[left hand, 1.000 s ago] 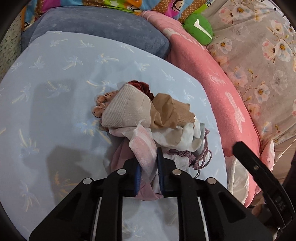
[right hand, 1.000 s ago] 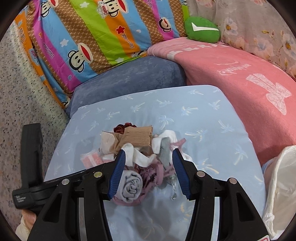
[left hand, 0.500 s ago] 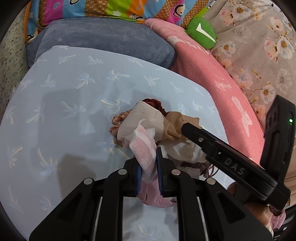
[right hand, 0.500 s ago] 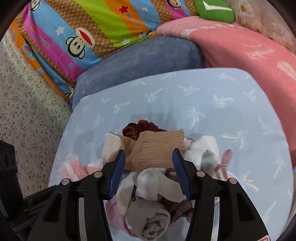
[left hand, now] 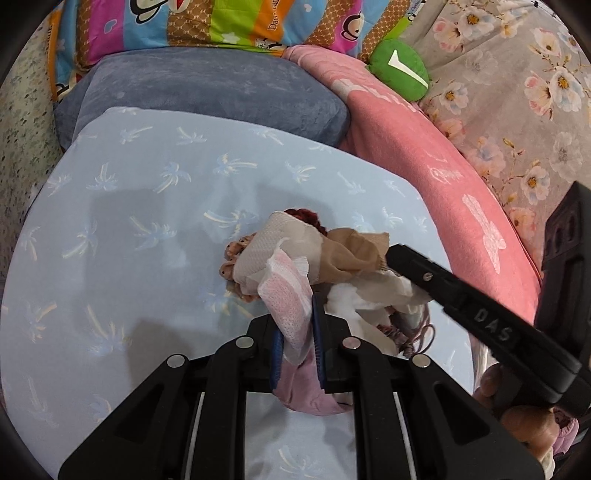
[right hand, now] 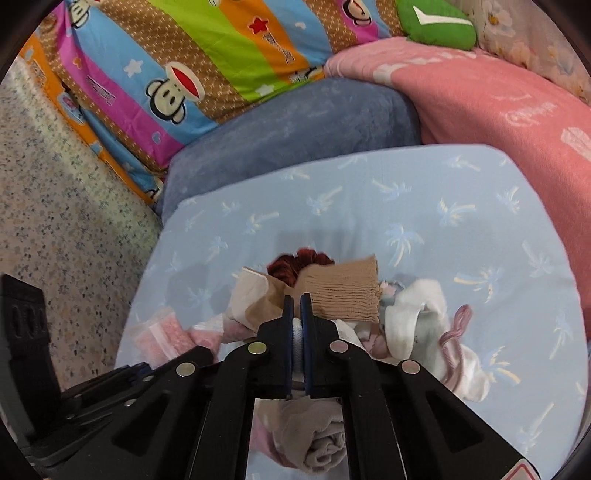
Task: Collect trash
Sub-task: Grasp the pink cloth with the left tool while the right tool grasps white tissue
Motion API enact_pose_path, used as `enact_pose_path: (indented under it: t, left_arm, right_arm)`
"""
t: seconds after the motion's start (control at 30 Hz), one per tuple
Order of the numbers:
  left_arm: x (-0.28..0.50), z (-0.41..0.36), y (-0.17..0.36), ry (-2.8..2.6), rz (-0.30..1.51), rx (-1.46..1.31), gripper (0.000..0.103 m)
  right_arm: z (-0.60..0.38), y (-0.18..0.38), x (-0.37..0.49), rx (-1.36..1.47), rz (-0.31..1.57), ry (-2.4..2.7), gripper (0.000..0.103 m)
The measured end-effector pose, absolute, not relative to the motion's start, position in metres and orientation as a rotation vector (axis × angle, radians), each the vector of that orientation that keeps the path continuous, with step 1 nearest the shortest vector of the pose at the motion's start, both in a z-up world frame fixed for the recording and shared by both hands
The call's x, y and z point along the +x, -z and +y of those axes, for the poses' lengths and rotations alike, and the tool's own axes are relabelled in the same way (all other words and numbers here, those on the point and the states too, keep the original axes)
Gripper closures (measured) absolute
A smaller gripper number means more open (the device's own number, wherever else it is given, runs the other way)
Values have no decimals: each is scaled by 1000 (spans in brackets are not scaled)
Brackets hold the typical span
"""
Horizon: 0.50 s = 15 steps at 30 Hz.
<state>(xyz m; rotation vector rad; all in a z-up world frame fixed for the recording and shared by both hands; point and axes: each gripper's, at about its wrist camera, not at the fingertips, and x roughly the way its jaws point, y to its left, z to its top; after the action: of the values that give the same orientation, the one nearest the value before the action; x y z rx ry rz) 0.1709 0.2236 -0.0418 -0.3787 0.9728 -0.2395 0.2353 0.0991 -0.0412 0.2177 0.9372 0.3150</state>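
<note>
While the left gripper point(left hand: 298, 345) pinches a pink-white cloth point(left hand: 286, 295), the right gripper point(right hand: 296, 334) has just closed on a white strip point(right hand: 297, 341); the trash heap point(right hand: 340, 295) lies directly ahead on the blue pillow point(right hand: 406, 206).

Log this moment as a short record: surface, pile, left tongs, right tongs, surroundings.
surface: light blue palm-print cushion
pile: heap of mixed cloth scraps near the cushion's front edge
left tongs: shut on a pink and white mesh cloth from the heap
right tongs: jaws have just closed, pinching a white cloth strip in the heap
surroundings: blue-grey pillow, pink blanket, striped monkey-print quilt, green plush
</note>
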Motion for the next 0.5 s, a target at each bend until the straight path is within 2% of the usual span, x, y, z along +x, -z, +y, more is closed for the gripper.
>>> enact_pose_path:
  t: [0.17, 0.5]
  left_arm:
    - [169, 214, 23, 262, 932, -361, 89]
    - [161, 207, 20, 264, 931, -351, 89]
  right_arm:
    - [89, 9, 226, 212, 882, -312, 99]
    - [58, -1, 199, 268, 857, -293, 99]
